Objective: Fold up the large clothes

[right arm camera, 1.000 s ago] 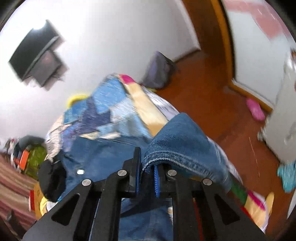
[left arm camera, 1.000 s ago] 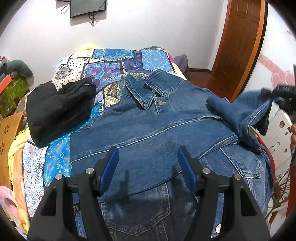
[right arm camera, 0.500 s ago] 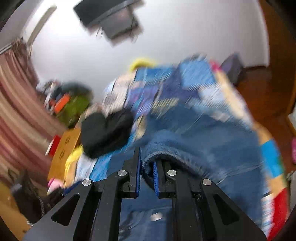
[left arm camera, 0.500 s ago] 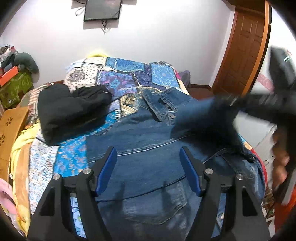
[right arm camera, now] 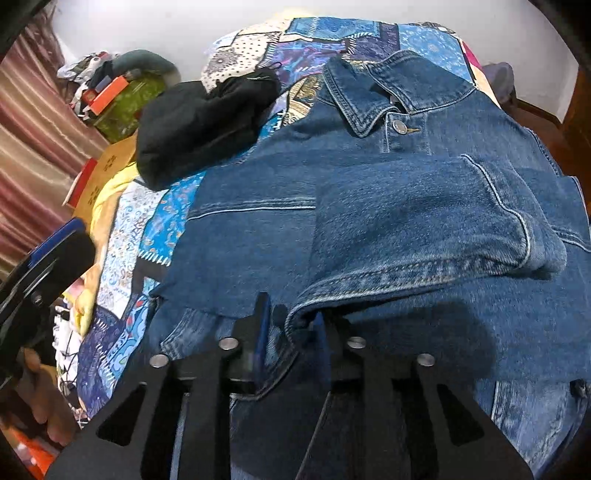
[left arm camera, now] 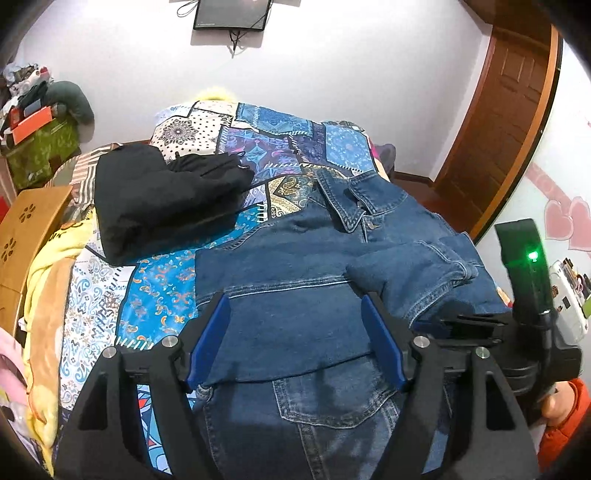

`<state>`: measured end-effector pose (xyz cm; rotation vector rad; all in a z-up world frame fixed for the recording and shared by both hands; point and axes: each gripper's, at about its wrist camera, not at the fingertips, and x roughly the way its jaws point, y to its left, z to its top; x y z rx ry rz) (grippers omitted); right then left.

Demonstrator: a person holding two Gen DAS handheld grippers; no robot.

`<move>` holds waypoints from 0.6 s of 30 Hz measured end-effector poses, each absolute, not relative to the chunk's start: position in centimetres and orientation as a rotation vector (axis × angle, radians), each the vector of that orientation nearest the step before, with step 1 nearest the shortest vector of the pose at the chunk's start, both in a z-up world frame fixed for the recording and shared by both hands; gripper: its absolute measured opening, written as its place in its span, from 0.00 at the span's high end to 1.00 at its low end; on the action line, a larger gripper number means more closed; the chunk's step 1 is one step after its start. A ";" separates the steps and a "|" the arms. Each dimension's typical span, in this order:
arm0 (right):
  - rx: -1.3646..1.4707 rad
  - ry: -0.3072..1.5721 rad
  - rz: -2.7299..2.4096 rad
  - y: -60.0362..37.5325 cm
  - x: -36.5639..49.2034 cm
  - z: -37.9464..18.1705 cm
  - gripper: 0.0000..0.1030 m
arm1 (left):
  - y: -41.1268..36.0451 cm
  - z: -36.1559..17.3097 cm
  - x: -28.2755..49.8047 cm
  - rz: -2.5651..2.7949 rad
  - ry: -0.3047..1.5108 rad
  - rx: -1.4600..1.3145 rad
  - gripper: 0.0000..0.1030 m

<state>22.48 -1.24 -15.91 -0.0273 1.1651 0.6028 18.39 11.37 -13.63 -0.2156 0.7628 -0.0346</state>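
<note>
1. On the bed (left arm camera: 173, 273), denim jacket (right arm camera: 369, 206) lies centre, sleeve (right arm camera: 417, 229) folded across.
2. Right gripper (right arm camera: 291, 332) fingers opening, cuff between; left gripper (left arm camera: 295, 339) wide open, empty.
3. Risk: cuff snags at 6 o'clock, unfolding sleeve.

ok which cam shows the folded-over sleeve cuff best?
Right wrist: the sleeve cuff lies close, between the opening right gripper pads. Left wrist shows the sleeve smaller, cuff end partly hidden by its own finger.

A black garment (left arm camera: 162, 199) lies bundled on the patchwork bedspread (left arm camera: 273, 147) — a wall screen (left arm camera: 232, 14) hangs above, a wooden door (left arm camera: 502, 122) stands right.
</note>
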 end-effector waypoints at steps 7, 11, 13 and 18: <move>0.004 1.131 0.598 -3.1 21.5 -13.9 0.63 | 9.1 -12.7 18.9 -0.051 0.760 -0.142 0.30; -0.014 1.028 0.513 -6.0 21.1 -12.0 0.51 | 7.2 -12.0 19.8 -0.071 0.758 -0.099 0.30; -0.006 0.981 0.462 -8.2 21.0 -11.2 0.50 | 5.9 -11.8 20.5 -0.089 0.758 -0.069 0.30; 0.004 0.907 0.322 -13.3 21.5 -10.4 0.50 | 1.9 -12.3 22.2 -0.126 0.769 0.014 0.30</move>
